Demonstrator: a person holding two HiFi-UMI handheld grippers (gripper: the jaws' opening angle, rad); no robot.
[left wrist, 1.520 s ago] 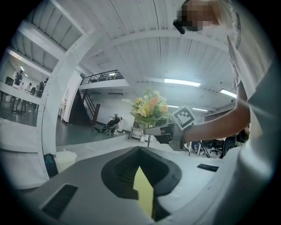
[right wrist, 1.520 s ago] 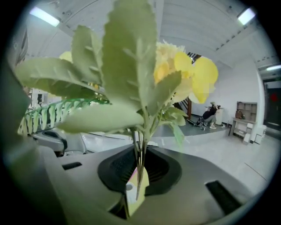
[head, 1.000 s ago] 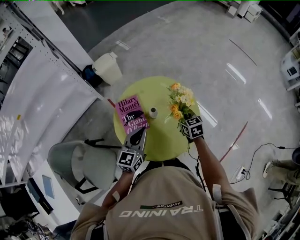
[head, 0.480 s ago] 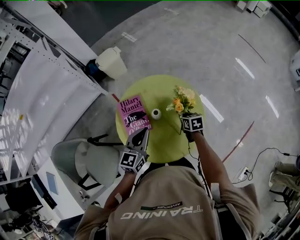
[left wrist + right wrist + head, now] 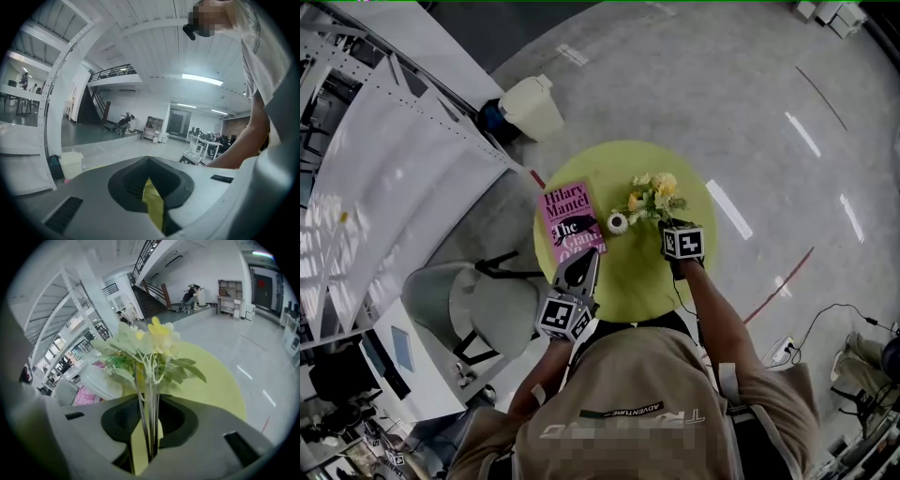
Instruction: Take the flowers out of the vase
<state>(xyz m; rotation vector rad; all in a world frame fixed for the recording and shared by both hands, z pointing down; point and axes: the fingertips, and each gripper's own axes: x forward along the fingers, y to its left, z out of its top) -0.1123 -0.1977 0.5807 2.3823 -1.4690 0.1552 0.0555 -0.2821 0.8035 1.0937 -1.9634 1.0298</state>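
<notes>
A bunch of yellow and white flowers is out of the small white vase, which stands on the round yellow-green table. The blossoms hang low over the table just right of the vase. My right gripper has the green stems between its jaws; the jaws have just been opening, and a gap shows beside the stems. In the right gripper view the flowers rise from the right gripper, with the vase to their left. My left gripper hovers shut and empty at the table's near-left edge, below the book.
A pink book lies on the table left of the vase. A grey chair stands at the table's near left. A white bin sits on the floor beyond the table. A cable and a socket lie on the floor at right.
My right gripper has come down with the flowers, from above the table's right side to low beside the vase. The blossoms now lean towards the vase. The left gripper barely shifted.
</notes>
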